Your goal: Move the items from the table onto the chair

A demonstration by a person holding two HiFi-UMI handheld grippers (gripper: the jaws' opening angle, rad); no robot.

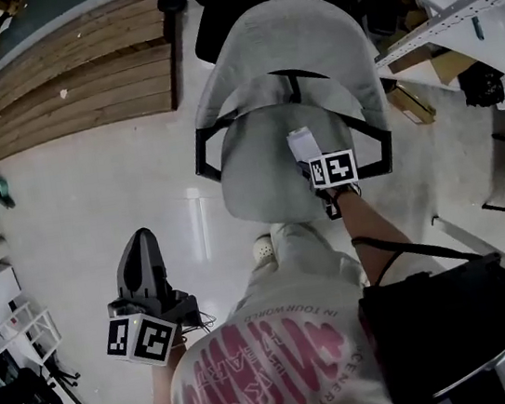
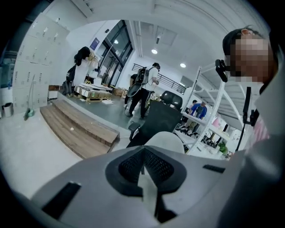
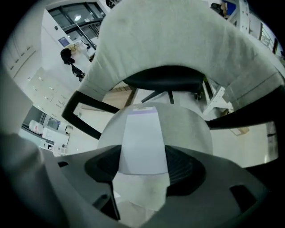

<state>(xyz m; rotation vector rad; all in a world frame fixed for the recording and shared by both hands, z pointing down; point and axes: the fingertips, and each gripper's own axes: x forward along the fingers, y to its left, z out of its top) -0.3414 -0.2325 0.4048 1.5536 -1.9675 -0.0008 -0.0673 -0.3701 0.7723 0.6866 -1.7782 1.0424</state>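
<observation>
We hold a white box (image 3: 142,140) with a lilac band between the jaws of the right gripper (image 1: 315,166), which stand wide and press on its two sides. The box hangs over the seat of the grey chair (image 1: 262,171); whether it touches the seat we cannot tell. Our left gripper (image 1: 142,250) is over the floor (image 1: 116,170), well apart from the chair, its jaws together and empty.

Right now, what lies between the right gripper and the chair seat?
A white box, clamped by the right gripper, over the chair seat: see the right gripper view.
</observation>
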